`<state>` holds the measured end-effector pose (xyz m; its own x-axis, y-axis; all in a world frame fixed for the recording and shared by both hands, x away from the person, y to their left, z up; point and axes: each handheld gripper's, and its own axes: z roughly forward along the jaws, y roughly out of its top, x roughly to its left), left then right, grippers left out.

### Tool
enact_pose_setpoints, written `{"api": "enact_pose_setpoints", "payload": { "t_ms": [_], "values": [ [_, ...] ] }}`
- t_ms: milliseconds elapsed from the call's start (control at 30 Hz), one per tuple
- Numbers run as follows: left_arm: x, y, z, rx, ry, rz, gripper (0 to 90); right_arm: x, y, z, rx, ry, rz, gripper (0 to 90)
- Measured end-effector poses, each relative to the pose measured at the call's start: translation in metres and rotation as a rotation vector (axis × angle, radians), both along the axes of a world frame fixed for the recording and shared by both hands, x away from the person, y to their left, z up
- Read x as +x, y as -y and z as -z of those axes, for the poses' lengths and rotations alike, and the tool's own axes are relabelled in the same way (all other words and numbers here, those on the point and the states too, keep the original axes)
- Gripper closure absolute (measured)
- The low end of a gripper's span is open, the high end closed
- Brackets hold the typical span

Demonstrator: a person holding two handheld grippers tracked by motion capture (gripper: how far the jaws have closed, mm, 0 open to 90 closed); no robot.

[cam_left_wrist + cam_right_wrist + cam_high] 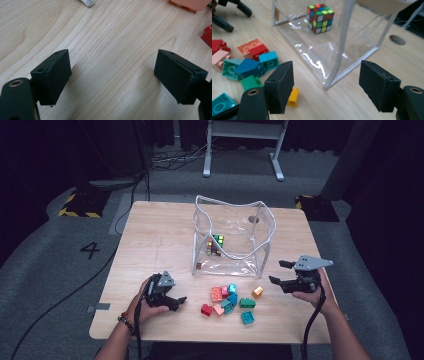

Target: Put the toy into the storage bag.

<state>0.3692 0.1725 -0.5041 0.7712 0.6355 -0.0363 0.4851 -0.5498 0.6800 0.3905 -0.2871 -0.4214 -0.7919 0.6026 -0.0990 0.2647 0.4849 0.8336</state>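
Observation:
A clear plastic bag (231, 240) with white piping stands open at the table's middle, and a colourful puzzle cube (215, 245) (320, 18) lies inside it. Several toy bricks (231, 301) in red, pink, orange, teal, blue, green and yellow lie in front of the bag. My left gripper (178, 301) rests low at the front left, open, with bare wood between its pads (53, 75). My right gripper (281, 272) hovers open at the bag's right front corner (329, 85). A yellow brick (293, 96) lies just beside its left pad (280, 86).
The wooden table (155, 235) has a round hole (397, 39) behind the bag. Grey carpet, cables and a white frame's legs (242, 145) lie beyond the far edge. Bare wood stretches left of the bag.

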Motion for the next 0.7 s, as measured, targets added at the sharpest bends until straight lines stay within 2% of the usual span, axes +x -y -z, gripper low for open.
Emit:
{"api": "enact_pose_setpoints", "payload": {
  "t_ms": [167, 300, 367, 533, 700],
  "values": [
    [0.000, 0.000, 0.000, 0.001, 0.001, 0.000, 14.4, -0.007, -0.009, 0.024, -0.012, -0.048, -0.017, 29.1],
    [0.000, 0.000, 0.000, 0.001, 0.003, -0.001, 14.4, -0.011, -0.020, 0.039, -0.024, -0.084, -0.051, 31.0],
    [0.000, 0.000, 0.000, 0.003, 0.002, 0.002, 14.4, -0.012, -0.025, 0.045, -0.001, -0.102, -0.077, 31.9],
    [0.000, 0.000, 0.000, 0.004, 0.002, 0.001, 14.4, -0.012, -0.036, 0.054, -0.026, -0.107, -0.106, 32.2],
    [0.000, 0.000, 0.000, 0.002, 0.001, 0.001, 14.3, -0.007, -0.039, 0.066, -0.025, -0.138, -0.091, 42.9]
  ]
}}
